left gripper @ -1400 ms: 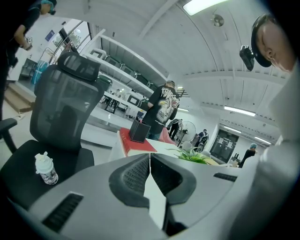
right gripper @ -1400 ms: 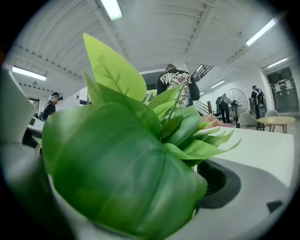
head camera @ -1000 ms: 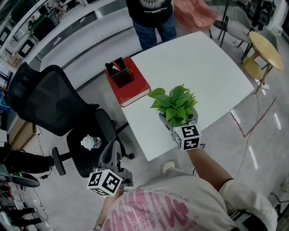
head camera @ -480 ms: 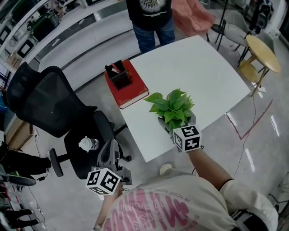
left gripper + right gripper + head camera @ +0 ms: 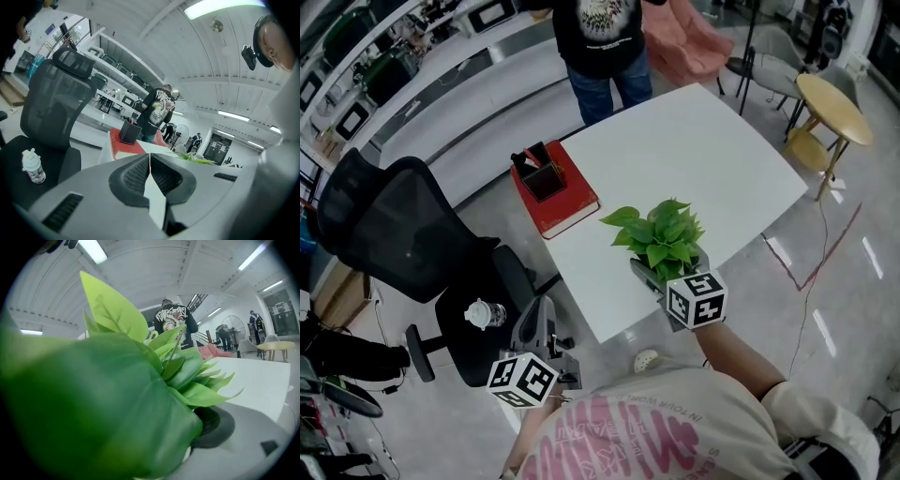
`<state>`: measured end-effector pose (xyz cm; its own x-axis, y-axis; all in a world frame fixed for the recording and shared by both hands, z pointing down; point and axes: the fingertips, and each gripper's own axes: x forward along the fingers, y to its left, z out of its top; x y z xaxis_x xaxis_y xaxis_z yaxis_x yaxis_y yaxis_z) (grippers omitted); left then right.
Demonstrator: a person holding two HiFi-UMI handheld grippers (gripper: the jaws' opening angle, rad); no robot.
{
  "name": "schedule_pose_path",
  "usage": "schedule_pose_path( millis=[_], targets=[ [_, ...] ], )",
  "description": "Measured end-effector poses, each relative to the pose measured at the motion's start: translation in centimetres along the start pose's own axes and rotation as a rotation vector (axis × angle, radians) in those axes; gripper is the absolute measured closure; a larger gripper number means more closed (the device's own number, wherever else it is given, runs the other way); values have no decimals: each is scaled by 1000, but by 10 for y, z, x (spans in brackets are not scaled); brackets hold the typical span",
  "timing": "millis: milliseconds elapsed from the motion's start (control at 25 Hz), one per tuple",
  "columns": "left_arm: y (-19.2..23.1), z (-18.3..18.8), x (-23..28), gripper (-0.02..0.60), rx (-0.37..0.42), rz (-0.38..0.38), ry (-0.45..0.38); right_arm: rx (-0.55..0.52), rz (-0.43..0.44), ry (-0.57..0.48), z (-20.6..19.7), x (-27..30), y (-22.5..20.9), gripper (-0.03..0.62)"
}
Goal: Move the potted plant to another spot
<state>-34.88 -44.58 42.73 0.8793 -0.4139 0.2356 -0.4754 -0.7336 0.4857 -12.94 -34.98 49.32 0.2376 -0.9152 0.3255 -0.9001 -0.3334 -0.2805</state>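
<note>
White square surface [image 5: 703, 141] in open office | green leafy potted plant [image 5: 661, 234] at its near edge, clamped by right hand-held gripper [image 5: 673, 274] | left hand-held gripper [image 5: 150, 164] jaws together, empty | best: lift level, keep it upright

Grips the potted plant [image 5: 661, 232] in the right gripper [image 5: 667, 269] at the table's [image 5: 703, 155] 6 o'clock edge. Shows a red book [image 5: 572, 202] under a black holder [image 5: 542, 175] at its 9 o'clock corner. Holds the left gripper [image 5: 539, 317] at 7 o'clock.
</note>
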Motion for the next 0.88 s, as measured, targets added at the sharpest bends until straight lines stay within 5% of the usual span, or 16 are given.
schedule_pose_path(
  millis=[400,880],
  targets=[
    [-76,-7,35,557,43,-175,27,-3,-55,-202,64,-81,-30,62],
    [-190,-24,76,557,71,-427,80,20,-307,-390,102,-214,-109,62]
  ],
)
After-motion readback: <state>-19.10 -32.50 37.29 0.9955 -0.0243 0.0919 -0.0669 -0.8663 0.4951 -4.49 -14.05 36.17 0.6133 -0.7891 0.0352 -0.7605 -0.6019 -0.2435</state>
